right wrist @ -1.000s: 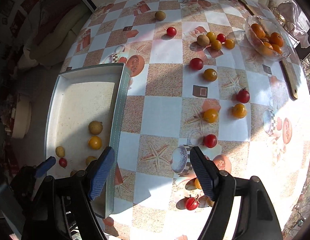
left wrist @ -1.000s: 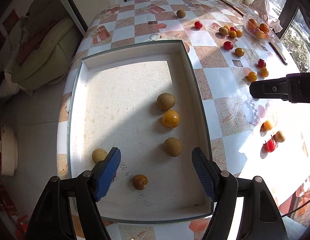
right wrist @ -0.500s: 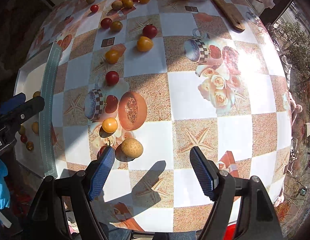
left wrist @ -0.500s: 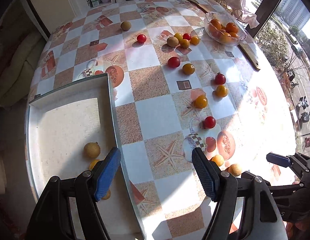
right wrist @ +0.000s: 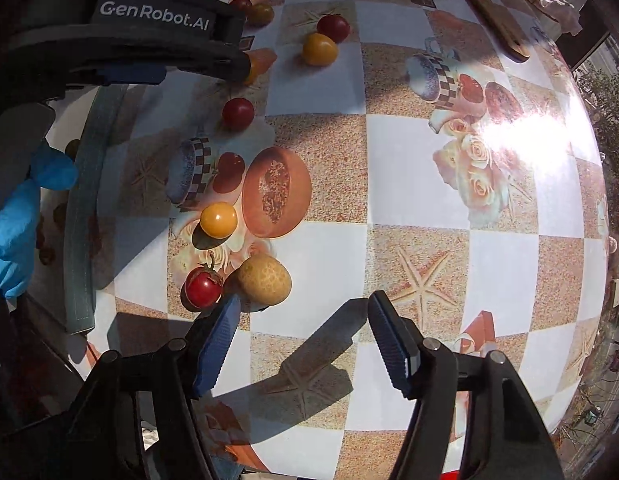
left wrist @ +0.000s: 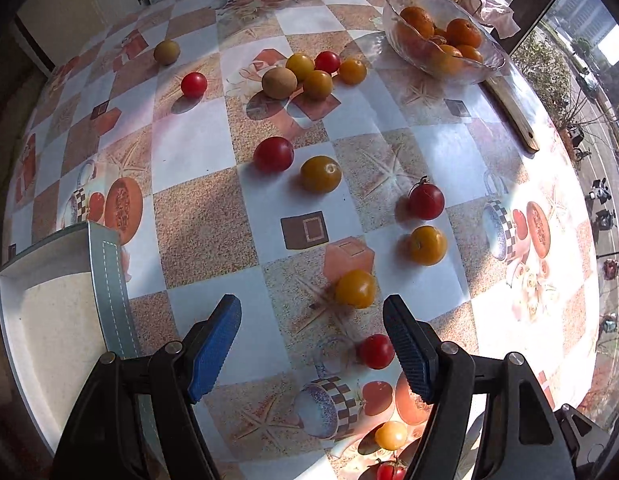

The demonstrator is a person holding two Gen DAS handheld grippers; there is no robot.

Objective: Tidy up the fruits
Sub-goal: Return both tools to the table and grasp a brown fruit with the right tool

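Red, yellow and tan fruits lie scattered on a checked tablecloth. My left gripper [left wrist: 312, 346] hangs open above the cloth, a yellow tomato [left wrist: 355, 288] just beyond its tips and a red tomato [left wrist: 375, 351] against the inner side of its right finger. My right gripper [right wrist: 303, 330] has nothing between its fingers and its jaws are closing. A tan fruit [right wrist: 264, 279] and a red tomato [right wrist: 203, 287] lie just beyond its left finger, a yellow tomato [right wrist: 218, 220] farther on. The grey tray [left wrist: 109, 280] lies at the left.
A glass bowl of oranges [left wrist: 439, 42] stands at the far right of the table, a wooden stick [left wrist: 509, 108] beside it. A blue-gloved hand [right wrist: 17, 216] holds the left gripper's body [right wrist: 121, 36] at the upper left of the right wrist view.
My left gripper has moved right, off the tray and over the scattered fruit. My right gripper has moved to the table's near right and sunk toward the tan fruit, its jaws narrowing.
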